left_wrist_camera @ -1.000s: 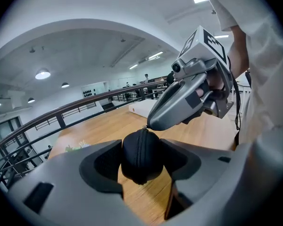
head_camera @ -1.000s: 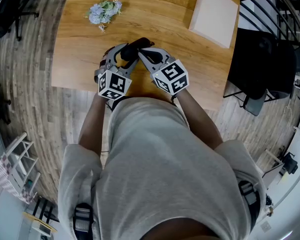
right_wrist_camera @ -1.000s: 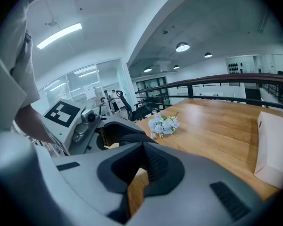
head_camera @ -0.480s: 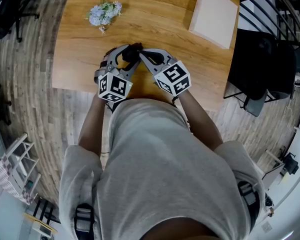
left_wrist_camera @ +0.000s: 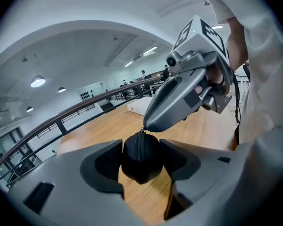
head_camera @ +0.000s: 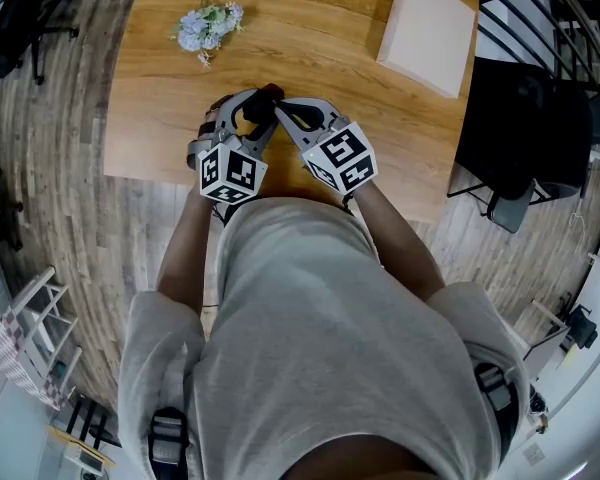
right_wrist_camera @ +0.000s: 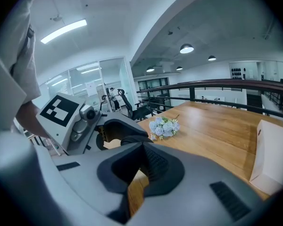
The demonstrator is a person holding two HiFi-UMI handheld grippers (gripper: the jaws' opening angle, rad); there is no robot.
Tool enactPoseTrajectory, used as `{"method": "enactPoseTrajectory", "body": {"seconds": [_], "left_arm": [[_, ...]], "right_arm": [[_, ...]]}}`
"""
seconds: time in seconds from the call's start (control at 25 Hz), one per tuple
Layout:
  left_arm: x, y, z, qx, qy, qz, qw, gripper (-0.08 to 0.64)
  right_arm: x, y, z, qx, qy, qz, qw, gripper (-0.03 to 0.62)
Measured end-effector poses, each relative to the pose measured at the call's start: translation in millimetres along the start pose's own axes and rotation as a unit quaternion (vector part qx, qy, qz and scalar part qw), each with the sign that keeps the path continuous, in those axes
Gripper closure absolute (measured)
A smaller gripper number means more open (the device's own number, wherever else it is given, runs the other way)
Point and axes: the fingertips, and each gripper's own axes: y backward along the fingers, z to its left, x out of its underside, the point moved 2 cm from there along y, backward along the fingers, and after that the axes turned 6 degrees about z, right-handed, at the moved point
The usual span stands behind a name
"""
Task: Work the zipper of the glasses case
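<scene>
Head view is looking steeply down on a person standing at a wooden counter and holding a tool in each hand. The left tool is gripping a black case across its sides, with its jaws standing fairly wide and both pads pressing on it. The case is sitting between the two tools, near the counter's close edge. In the left gripper view, bare wood is showing below it. The right tool is pointing in from the right with its jaws closed tight, its tip pinching the zipper pull at the case's top. Pale flowers and a white box are lying well apart at the counter's far side.
</scene>
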Motion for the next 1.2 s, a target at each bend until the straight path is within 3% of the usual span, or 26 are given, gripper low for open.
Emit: {"method": "enactPoseTrajectory", "body": {"seconds": [0.16,0.4,0.68,1.2], "left_arm": [[-1,-2,0,0.001,0.007,0.007,0.9999,0.3],[1,-3,-1,0.005,0.015,0.01,0.9998,0.301],[-3,-7,-7,0.011,-0.005,0.007,0.9999,0.301],[-10,-4,1,-0.003,-0.009,-0.014,0.9999,0.301]], "right_arm": [[-2,1,4,0.014,0.023,0.008,1.0,0.566],[2,-1,5,0.01,0.006,0.008,1.0,0.566],[-1,-6,28,-0.061,0.005,0.003,0.998,0.566],[-7,3,3,-0.03,-0.024,-0.022,0.999,0.566]]}}
